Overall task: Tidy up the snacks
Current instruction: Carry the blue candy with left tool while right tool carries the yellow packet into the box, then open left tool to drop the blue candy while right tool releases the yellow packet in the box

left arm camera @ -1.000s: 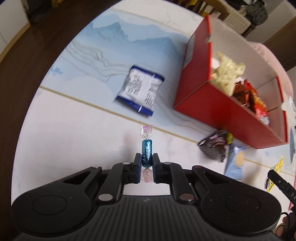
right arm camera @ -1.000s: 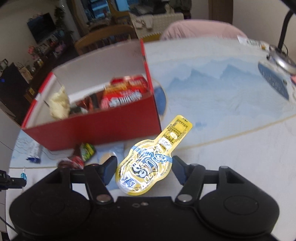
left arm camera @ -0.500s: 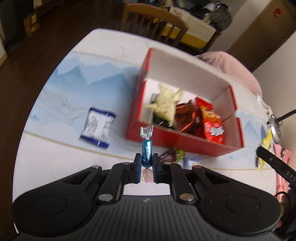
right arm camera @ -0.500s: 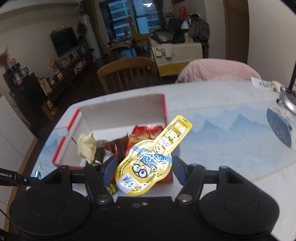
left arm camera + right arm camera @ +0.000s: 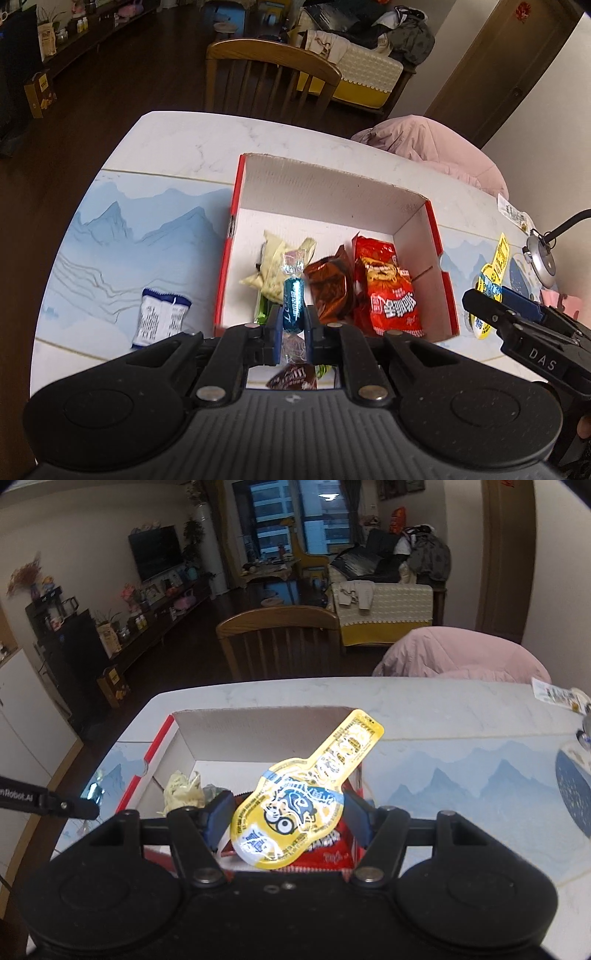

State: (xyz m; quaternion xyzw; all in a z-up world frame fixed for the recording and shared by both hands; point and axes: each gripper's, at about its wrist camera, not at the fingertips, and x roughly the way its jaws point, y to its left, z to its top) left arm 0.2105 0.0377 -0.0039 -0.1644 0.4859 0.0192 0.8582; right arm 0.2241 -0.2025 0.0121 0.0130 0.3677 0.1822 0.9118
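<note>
My left gripper [image 5: 291, 326] is shut on a small blue foil candy [image 5: 292, 303] with twisted clear ends, held above the near edge of the red box [image 5: 416, 221]. In the box lie a pale cream packet [image 5: 273, 264], a brown packet [image 5: 328, 291] and a red packet [image 5: 388, 295]. My right gripper [image 5: 288, 821] is shut on a yellow pouch with a cartoon face [image 5: 295, 808], its neck pointing up and right over the red box [image 5: 258, 729]. In the left wrist view the right gripper [image 5: 487, 306] hangs beside the box's right wall.
On the blue mountain-print mat, a blue-and-white packet [image 5: 159, 317] lies left of the box. A dark packet [image 5: 292, 376] lies in front of the box. A wooden chair [image 5: 271, 74] and a pink coat [image 5: 432, 146] stand behind the table; a lamp [image 5: 541, 258] at the right.
Both grippers have risen and moved toward the red box, each keeping its snack. The views now look down into the open box instead of at its front wall.
</note>
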